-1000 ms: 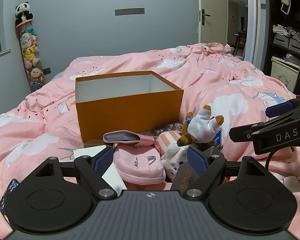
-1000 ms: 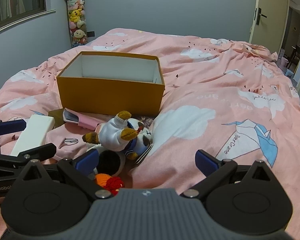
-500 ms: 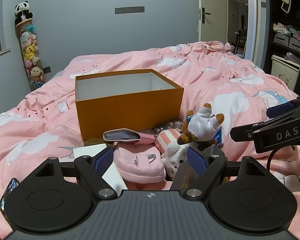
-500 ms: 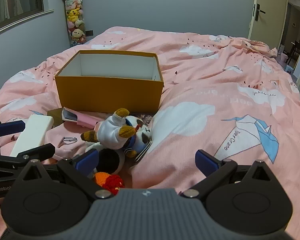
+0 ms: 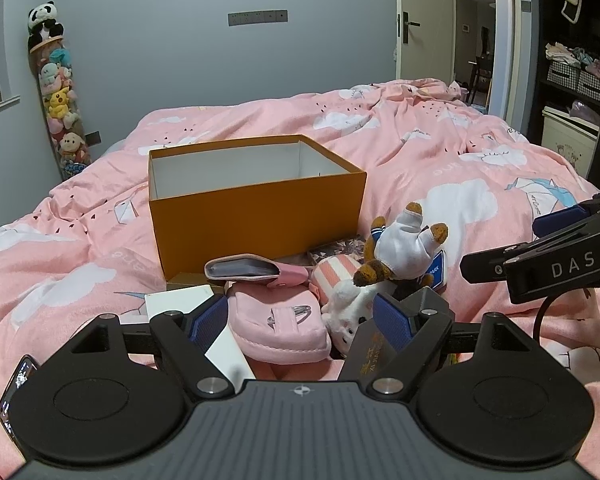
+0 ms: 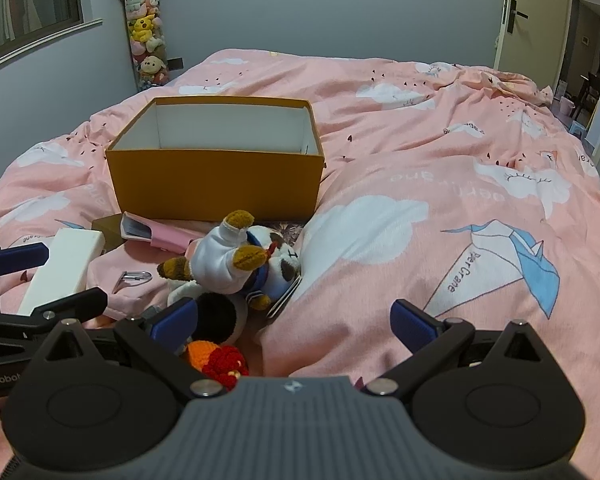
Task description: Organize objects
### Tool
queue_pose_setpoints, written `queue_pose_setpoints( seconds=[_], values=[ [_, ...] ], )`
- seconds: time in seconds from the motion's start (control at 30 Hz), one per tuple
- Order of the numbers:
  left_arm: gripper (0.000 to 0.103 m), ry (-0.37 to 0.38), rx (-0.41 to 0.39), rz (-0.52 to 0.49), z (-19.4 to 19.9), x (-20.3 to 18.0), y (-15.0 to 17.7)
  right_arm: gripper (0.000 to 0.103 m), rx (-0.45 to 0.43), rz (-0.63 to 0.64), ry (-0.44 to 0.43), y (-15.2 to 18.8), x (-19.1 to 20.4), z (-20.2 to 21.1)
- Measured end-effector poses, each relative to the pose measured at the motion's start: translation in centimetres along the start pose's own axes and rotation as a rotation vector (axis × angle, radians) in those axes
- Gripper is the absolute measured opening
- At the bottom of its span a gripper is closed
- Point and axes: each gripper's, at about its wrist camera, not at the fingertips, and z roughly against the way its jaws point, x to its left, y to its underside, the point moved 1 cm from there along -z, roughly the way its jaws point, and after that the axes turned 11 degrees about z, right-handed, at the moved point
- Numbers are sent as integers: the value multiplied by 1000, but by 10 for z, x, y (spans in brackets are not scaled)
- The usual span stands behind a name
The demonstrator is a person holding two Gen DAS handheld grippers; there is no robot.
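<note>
Both grippers gape wide — left gripper over a pink fabric pouch, right gripper beside a white-shirted plush dog — empty orange cardboard box behind.

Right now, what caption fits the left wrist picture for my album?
Open left gripper hovers over a pink pouch beside a plush dog, orange box waiting behind.

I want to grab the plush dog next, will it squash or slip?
The plush dog looks soft and stuffed, so it likely squashes between the pads. Its fabric probably grips well. Limbs stick out and may flop.
</note>
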Motion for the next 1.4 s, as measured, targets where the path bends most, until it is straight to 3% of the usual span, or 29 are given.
queue_pose_setpoints(
  seconds=[0.3,0.57,0.67,0.77,1.0,1.13,1.4],
  values=[
    [84,20,37,29,-1,10,-6,102,0,46,-35,-10,2,-7],
    [75,-17,84,97,-9,25,-19,88,-26,131,-79,-29,11,-11],
    [74,-57,110,141,-14,35,-25,75,-32,155,-112,-39,15,-16],
    [75,-94,146,189,-21,45,-31,71,-28,174,-150,-50,20,-23],
    [83,-183,212,200,-38,50,-32,70,-22,218,-208,-69,37,-44],
    [89,-186,239,249,-39,61,-29,70,-11,236,-231,-76,44,-56],
    [91,-181,298,303,-48,72,-25,71,21,235,-278,-84,50,-80]
  ],
)
